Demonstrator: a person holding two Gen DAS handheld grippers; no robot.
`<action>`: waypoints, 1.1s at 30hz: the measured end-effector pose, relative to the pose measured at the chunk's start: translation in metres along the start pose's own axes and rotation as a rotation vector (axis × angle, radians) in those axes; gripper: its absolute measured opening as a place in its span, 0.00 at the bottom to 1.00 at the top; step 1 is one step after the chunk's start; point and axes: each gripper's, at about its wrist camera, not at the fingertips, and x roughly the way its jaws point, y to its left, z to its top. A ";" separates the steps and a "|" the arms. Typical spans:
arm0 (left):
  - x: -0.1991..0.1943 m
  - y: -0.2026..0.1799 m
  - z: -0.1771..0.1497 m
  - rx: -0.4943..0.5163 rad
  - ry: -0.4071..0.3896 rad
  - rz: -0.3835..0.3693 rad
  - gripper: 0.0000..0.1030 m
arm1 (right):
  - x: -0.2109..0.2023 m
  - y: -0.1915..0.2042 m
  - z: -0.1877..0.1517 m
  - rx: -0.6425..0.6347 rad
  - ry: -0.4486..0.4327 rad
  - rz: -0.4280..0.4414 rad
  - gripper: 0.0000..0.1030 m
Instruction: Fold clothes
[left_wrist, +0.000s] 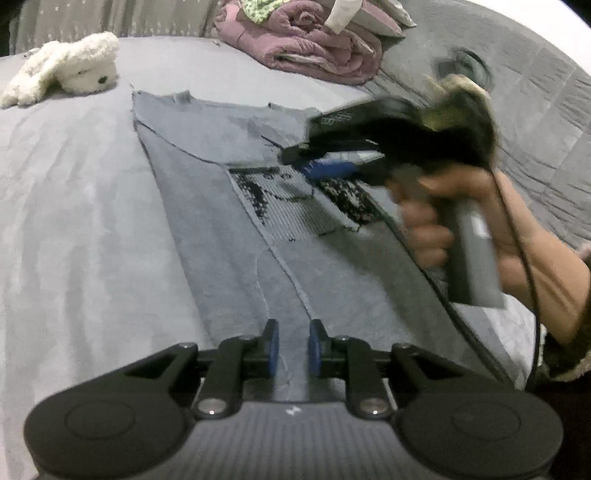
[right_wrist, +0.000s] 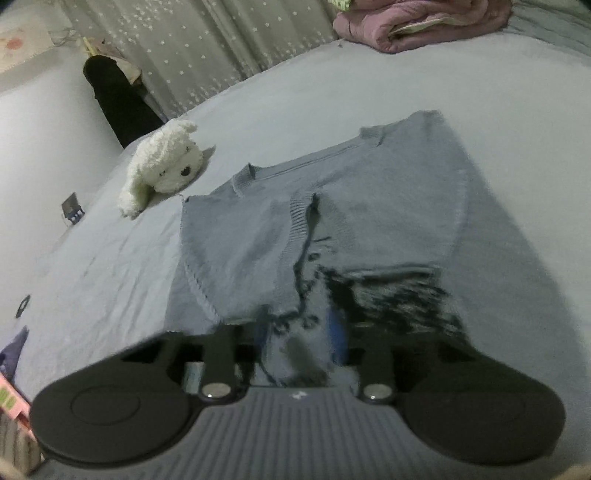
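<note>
the grey knit sweater (right_wrist: 332, 206) lies on the bed (left_wrist: 74, 221), partly folded. right gripper (right_wrist: 301, 332) jaws look closed on a patterned fold, likely carrying it across; left gripper (left_wrist: 291, 350) jaws part open, empty. next: lay the fold flat.

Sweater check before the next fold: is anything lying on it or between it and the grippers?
Nothing visible does. The sweater lies bare under both grippers; the plush dog and pink blanket sit apart from it.
</note>
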 end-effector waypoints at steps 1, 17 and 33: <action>-0.004 0.002 -0.001 -0.006 -0.007 -0.007 0.17 | -0.010 -0.005 -0.002 -0.007 -0.003 0.006 0.44; -0.027 -0.038 -0.056 0.144 0.125 -0.120 0.14 | -0.142 -0.089 -0.100 0.054 0.181 0.026 0.44; -0.055 -0.017 -0.073 -0.019 0.214 -0.189 0.23 | -0.226 -0.118 -0.122 0.080 0.247 0.159 0.44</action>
